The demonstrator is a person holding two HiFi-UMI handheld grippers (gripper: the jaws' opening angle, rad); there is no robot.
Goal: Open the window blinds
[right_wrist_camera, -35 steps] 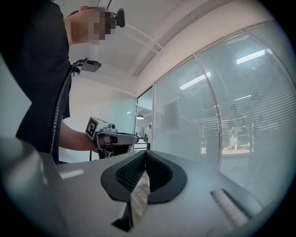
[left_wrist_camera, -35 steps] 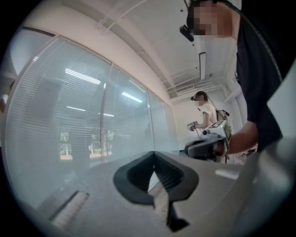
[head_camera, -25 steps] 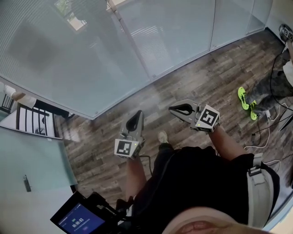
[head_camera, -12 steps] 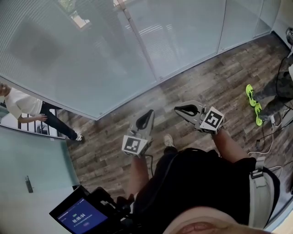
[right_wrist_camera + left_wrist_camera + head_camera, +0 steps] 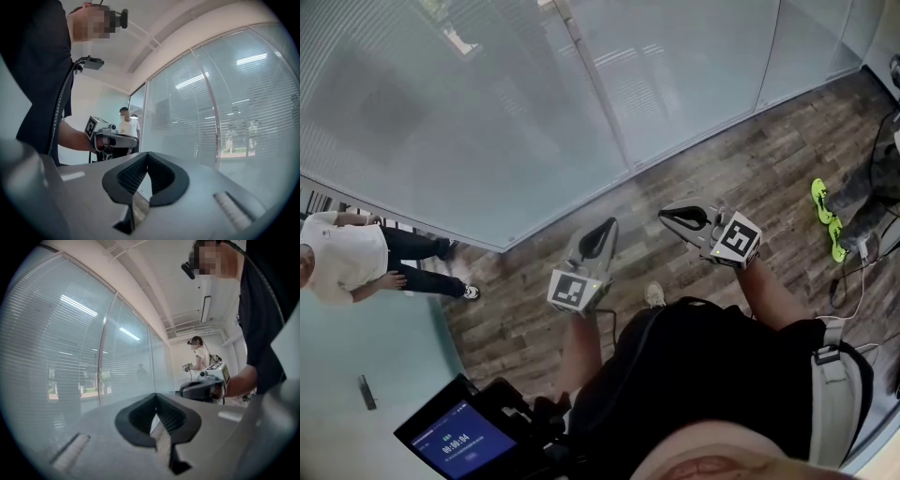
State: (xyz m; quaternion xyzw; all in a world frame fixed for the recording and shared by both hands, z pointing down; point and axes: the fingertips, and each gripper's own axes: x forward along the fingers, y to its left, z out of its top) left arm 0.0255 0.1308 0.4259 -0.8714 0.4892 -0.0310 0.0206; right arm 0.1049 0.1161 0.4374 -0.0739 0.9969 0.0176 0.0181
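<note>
Closed slatted blinds (image 5: 478, 112) hang behind a glass wall with metal mullions (image 5: 598, 89); they also fill the left gripper view (image 5: 70, 348) and the right gripper view (image 5: 234, 103). My left gripper (image 5: 606, 226) is held level above the wood floor, short of the glass, with its jaws shut and nothing between them (image 5: 156, 395). My right gripper (image 5: 667, 217) is beside it, also shut and empty (image 5: 147, 153). Each gripper shows in the other's view: the right one (image 5: 202, 387), the left one (image 5: 112, 139). No cord or wand of the blinds is visible.
A person in a white shirt (image 5: 342, 262) walks at the left by the glass. Another person's neon-green shoes (image 5: 827, 214) and loose cables (image 5: 853, 281) lie on the floor at the right. A small lit screen (image 5: 455, 441) hangs at my waist.
Both grippers have moved level along the glass wall with me, shut all the while. The person in white at the left has come further into view.
</note>
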